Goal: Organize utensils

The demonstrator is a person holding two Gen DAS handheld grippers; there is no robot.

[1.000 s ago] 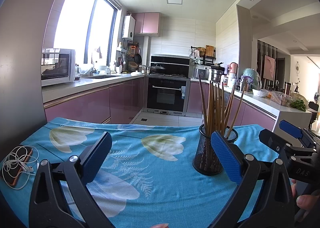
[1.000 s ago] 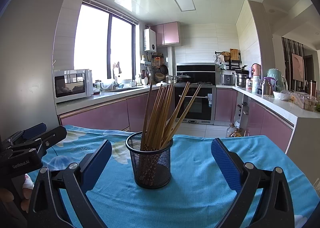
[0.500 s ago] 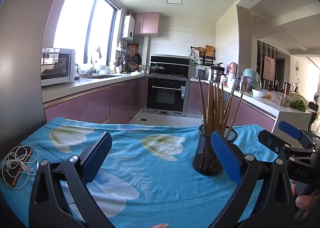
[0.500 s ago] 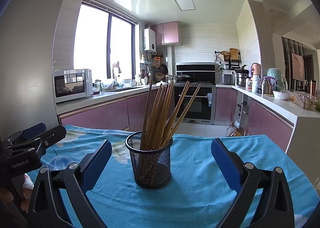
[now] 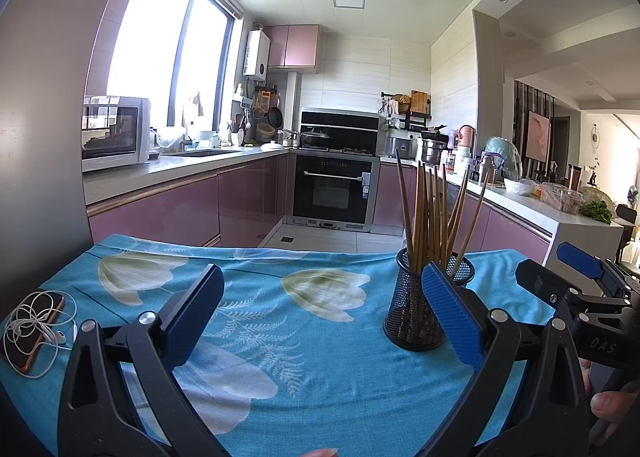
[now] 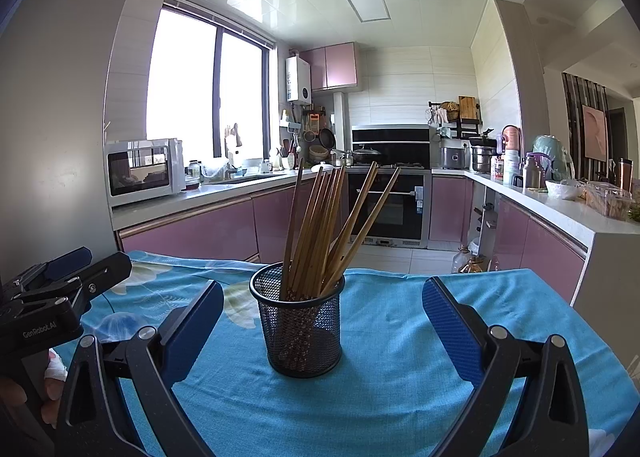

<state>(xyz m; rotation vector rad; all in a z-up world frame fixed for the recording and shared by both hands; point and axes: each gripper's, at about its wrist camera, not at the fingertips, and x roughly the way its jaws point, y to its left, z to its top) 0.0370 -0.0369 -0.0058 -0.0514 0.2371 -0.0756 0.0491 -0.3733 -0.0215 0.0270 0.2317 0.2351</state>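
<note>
A black mesh holder [image 6: 300, 331] stands upright on the blue flowered tablecloth [image 6: 400, 377], with several wooden chopsticks [image 6: 320, 225] standing in it. The holder also shows in the left wrist view [image 5: 412, 317], partly behind my left gripper's right finger. My right gripper [image 6: 322, 317] is open and empty, with the holder in front of it, nearer its left finger. My left gripper [image 5: 322, 305] is open and empty, to the left of the holder. Each gripper shows at the edge of the other's view.
A phone with tangled white earphones [image 5: 34, 331] lies at the tablecloth's left edge. Behind the table's far edge is a kitchen floor, with pink cabinets, an oven [image 5: 334, 193] and a microwave [image 5: 114, 133].
Both grippers stay open. The views shift only slightly; the holder and chopsticks have not moved.
</note>
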